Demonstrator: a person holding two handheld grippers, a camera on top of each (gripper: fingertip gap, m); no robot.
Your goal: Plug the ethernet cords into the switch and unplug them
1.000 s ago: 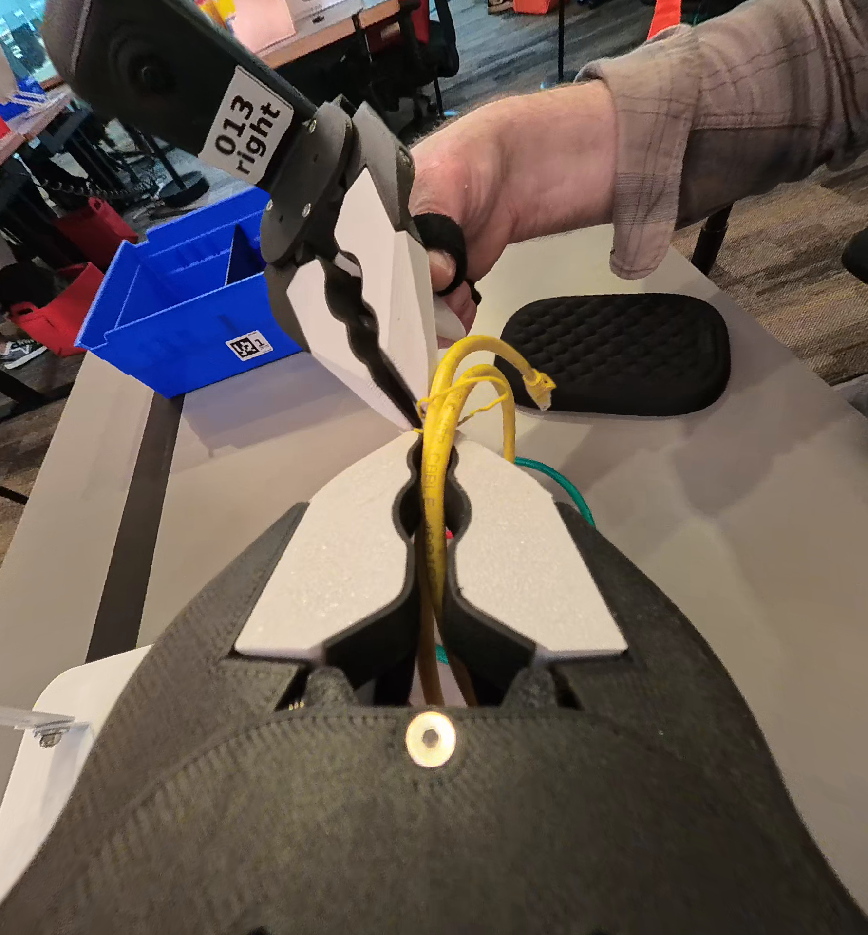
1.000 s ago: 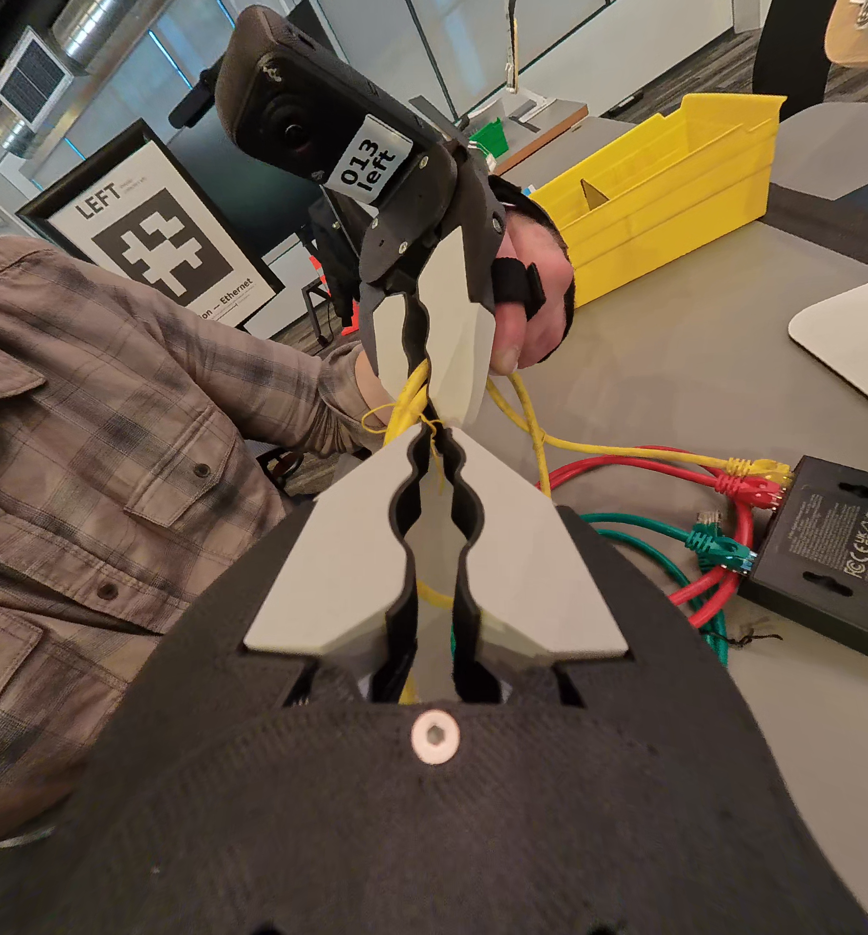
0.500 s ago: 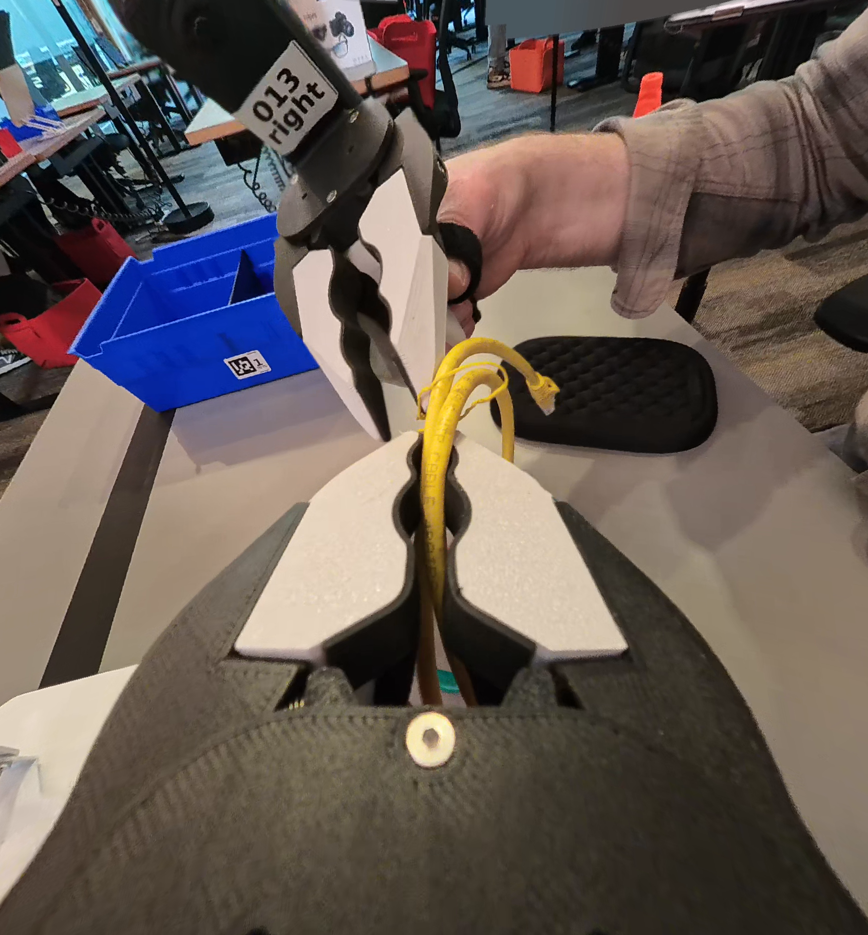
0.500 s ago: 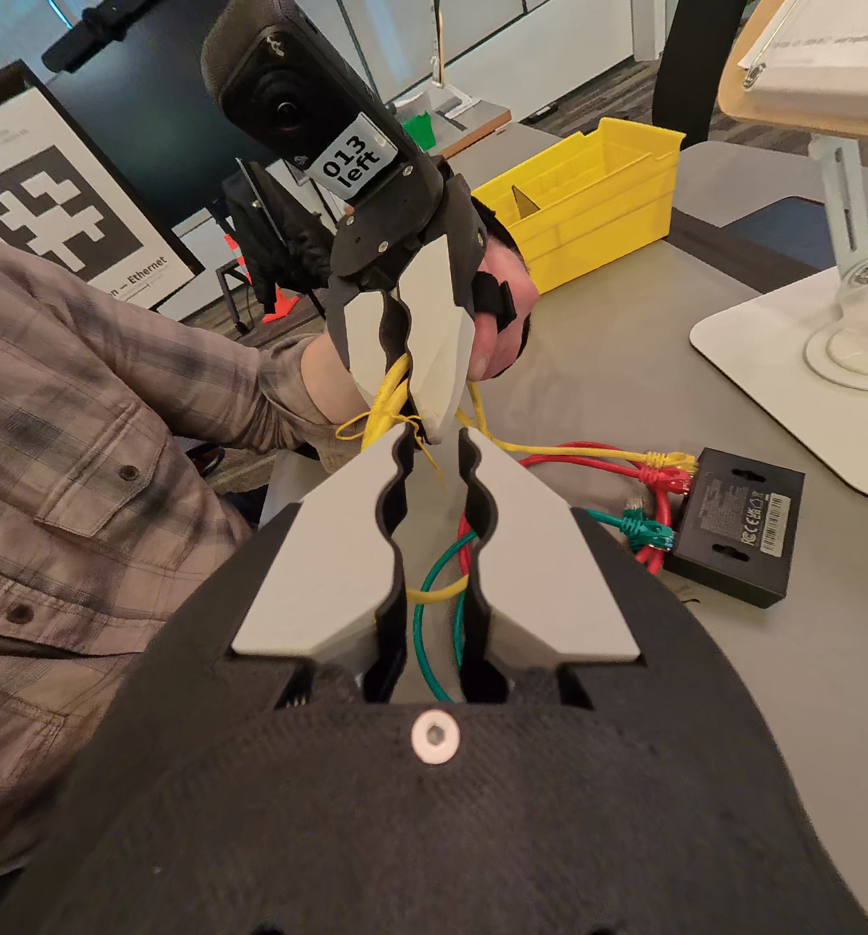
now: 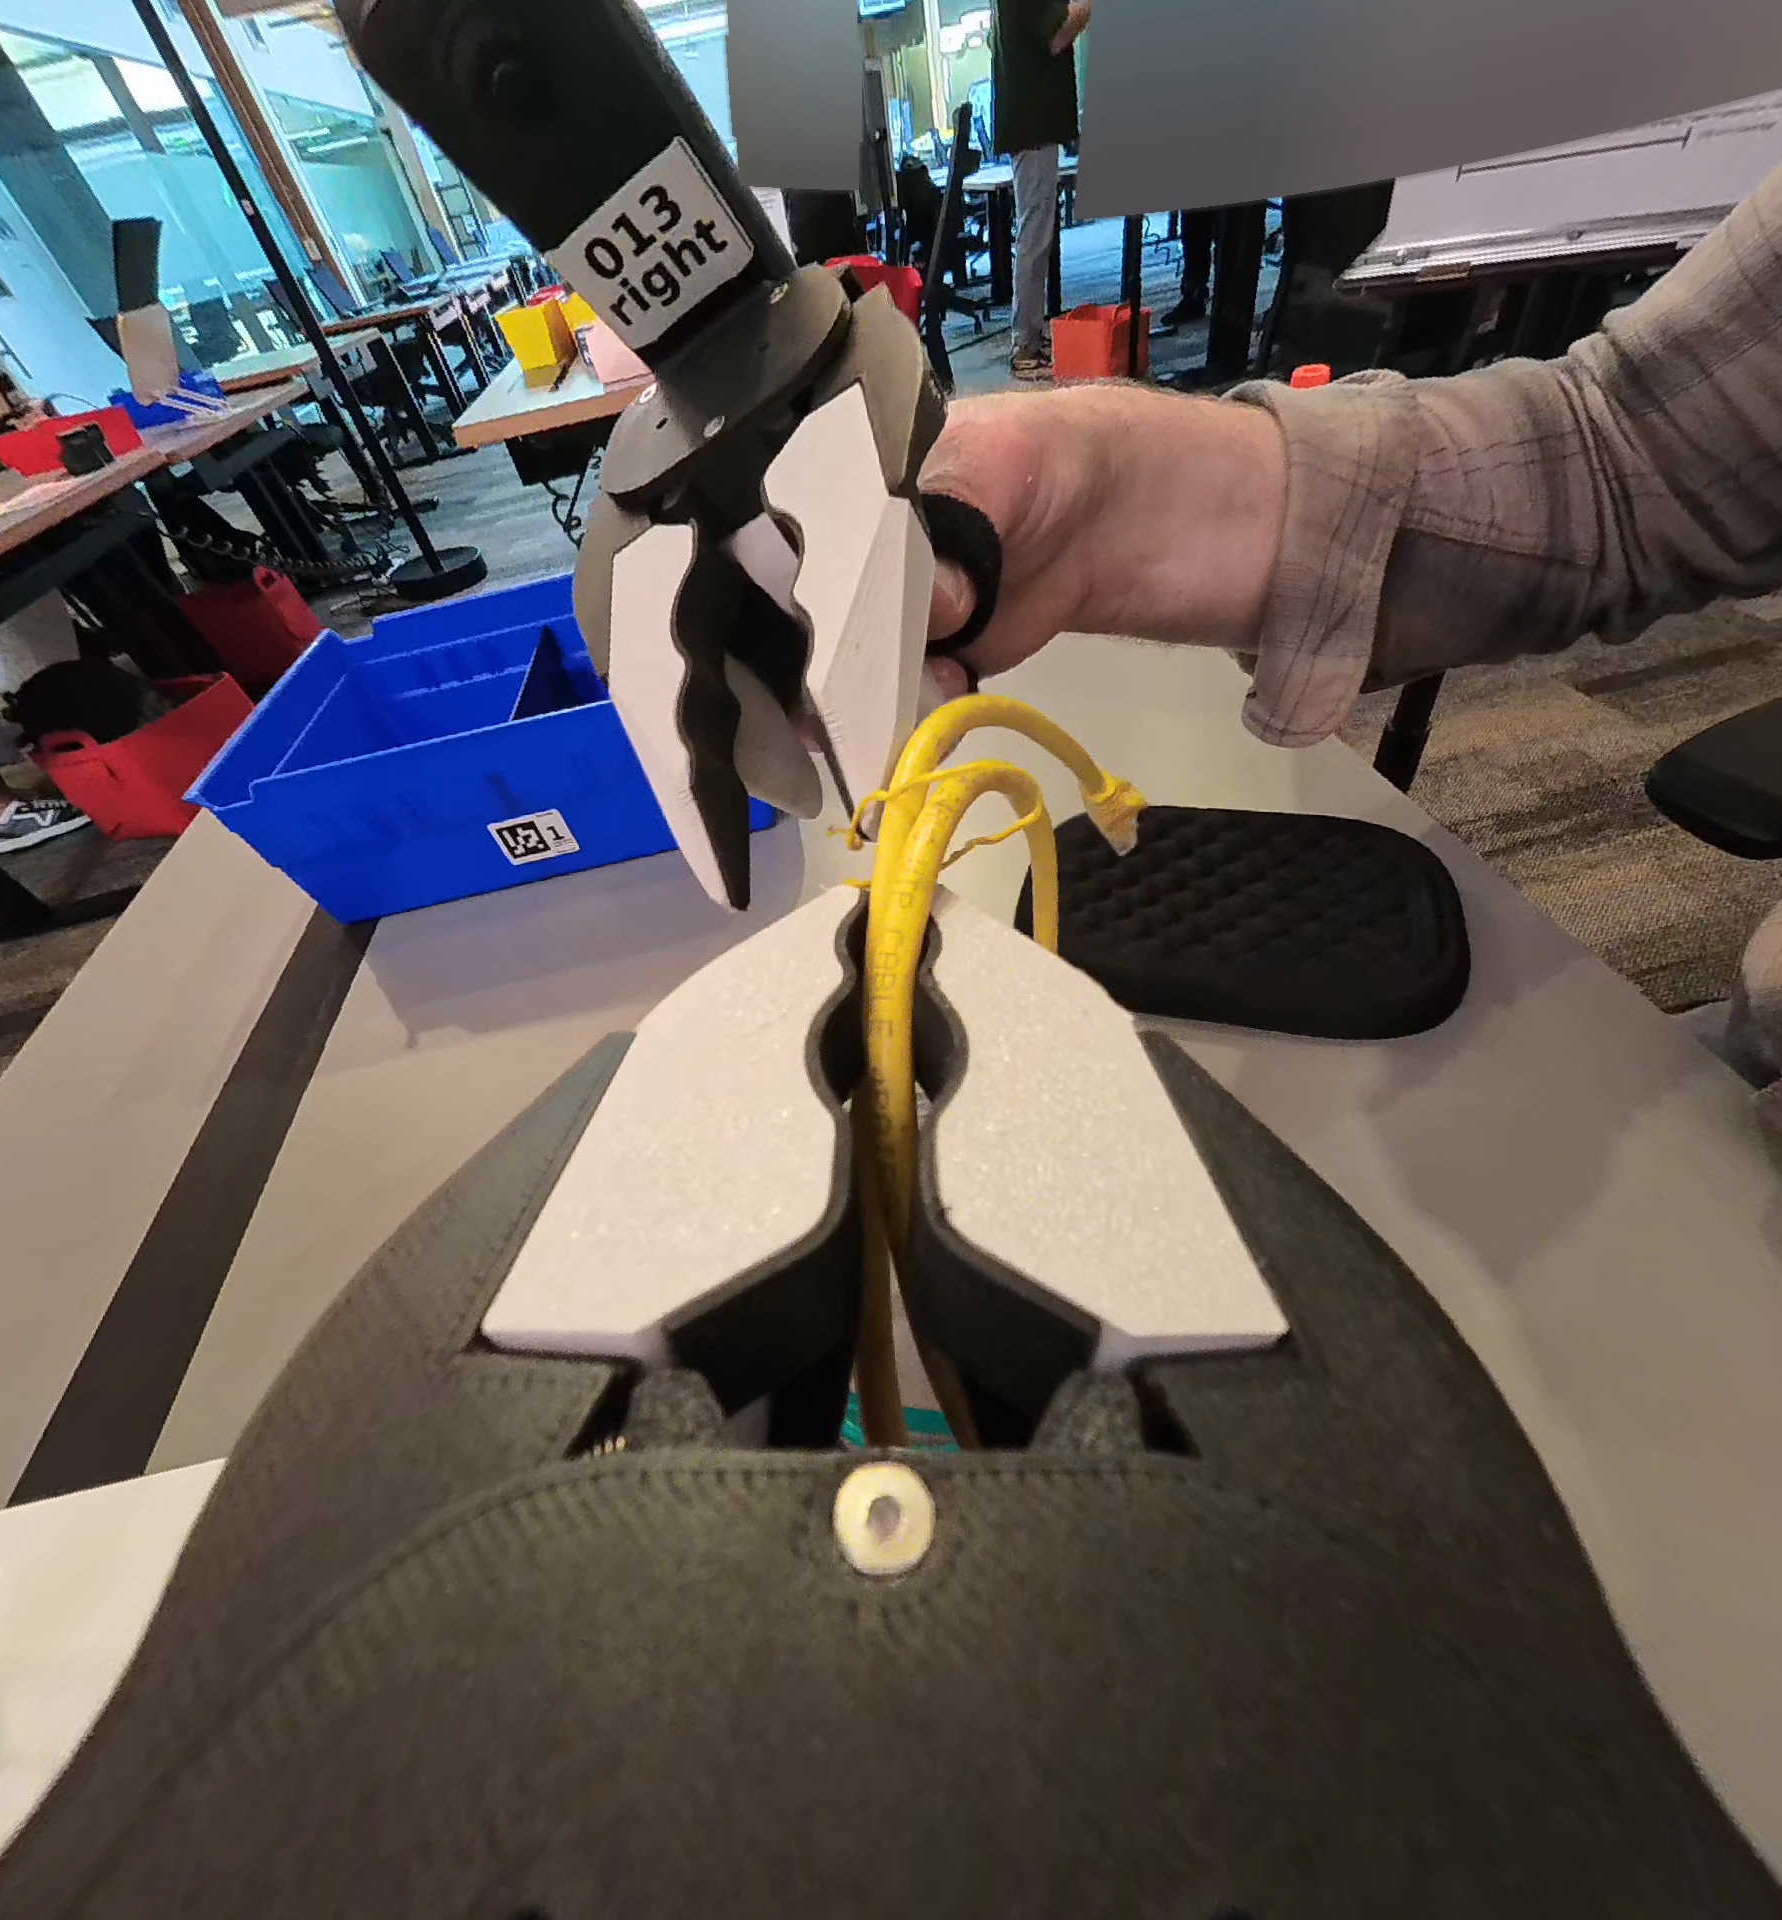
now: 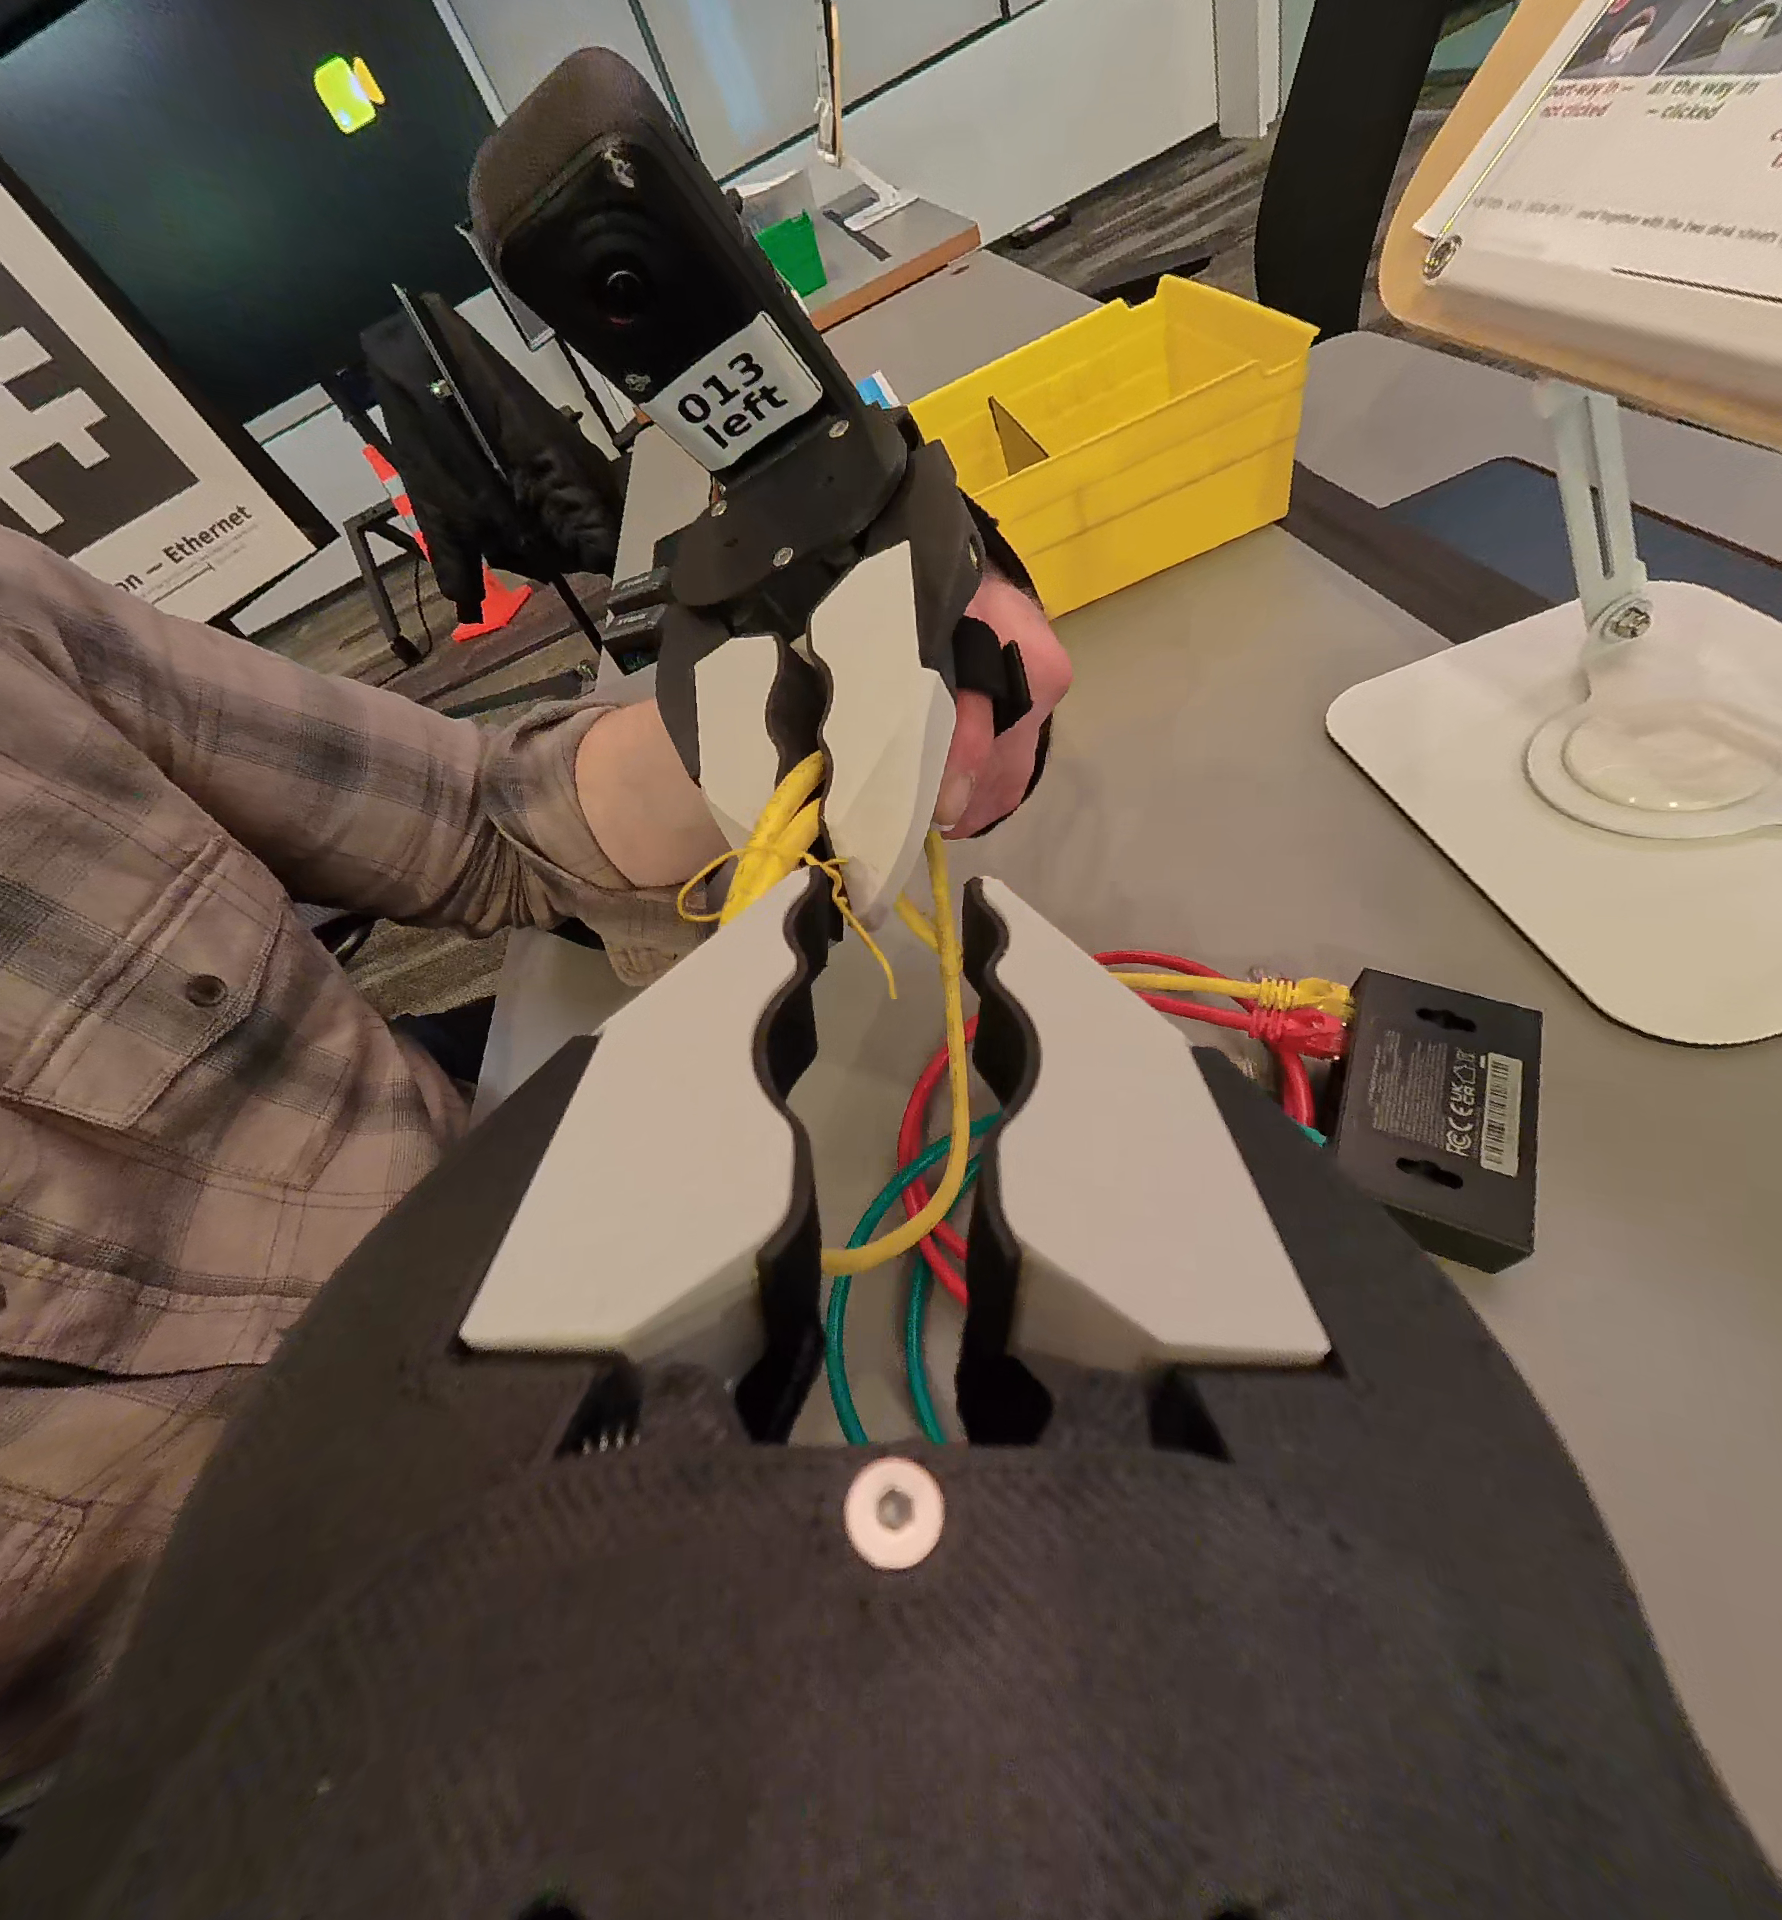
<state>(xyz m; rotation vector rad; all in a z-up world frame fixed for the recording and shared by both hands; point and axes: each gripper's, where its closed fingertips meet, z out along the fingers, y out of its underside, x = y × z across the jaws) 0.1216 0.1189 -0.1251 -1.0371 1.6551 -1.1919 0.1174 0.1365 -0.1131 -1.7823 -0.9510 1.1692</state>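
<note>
- Cord: the yellow ethernet cord (image 5: 892, 1039) is pinched between the pressed-together fingers of the left gripper (image 5: 892, 914), its free plug (image 5: 1115, 805) arching just beyond the tips.
- Right gripper (image 6: 892, 904) is spread, empty, just beside that plug.
- Switch (image 6: 1427, 1132) lies right of the right gripper, well apart.
- Handling, likely: light, springy, floppy; grip the stiff plug body, not the cable.

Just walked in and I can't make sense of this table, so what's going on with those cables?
A person holds a gripper in each hand. The left gripper is shut on a looped yellow ethernet cord, whose free plug hangs in the air. The right gripper is open, close beside the left one and holding nothing. On the table, the black switch has a yellow plug and a red plug at its ports; green cords lie loose nearby.
</note>
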